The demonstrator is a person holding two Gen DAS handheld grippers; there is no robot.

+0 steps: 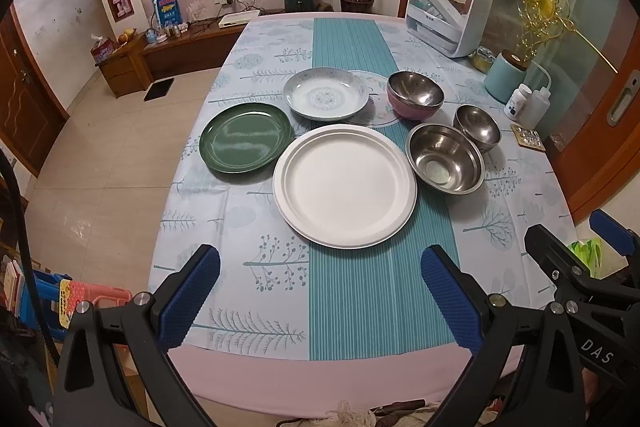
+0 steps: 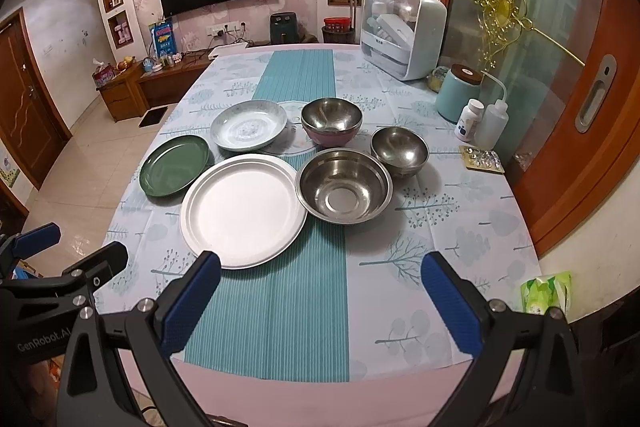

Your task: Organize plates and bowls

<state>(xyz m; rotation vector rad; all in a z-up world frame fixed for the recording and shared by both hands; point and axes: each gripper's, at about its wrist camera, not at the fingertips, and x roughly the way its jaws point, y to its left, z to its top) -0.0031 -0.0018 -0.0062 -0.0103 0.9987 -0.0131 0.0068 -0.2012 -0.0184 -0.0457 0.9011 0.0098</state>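
Plates and bowls sit grouped mid-desk (image 1: 360,299): white plate (image 1: 344,185) nearest, green plate (image 1: 246,143) left, patterned plate (image 1: 326,93) behind, three steel bowls (image 1: 446,159) right. Left gripper (image 1: 320,301) and right gripper (image 2: 320,301) hover, jaws wide, empty. Bottles (image 2: 480,121) stand far right.

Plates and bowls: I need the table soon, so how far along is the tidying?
Barely begun. Only possible progress: one steel bowl already sits inside a pink bowl. Nothing is in hand: the left tool and right tool are open and short of the dishes. Left: the white plate, green plate and patterned plate lie separate, and so do the large bowl and small bowl.
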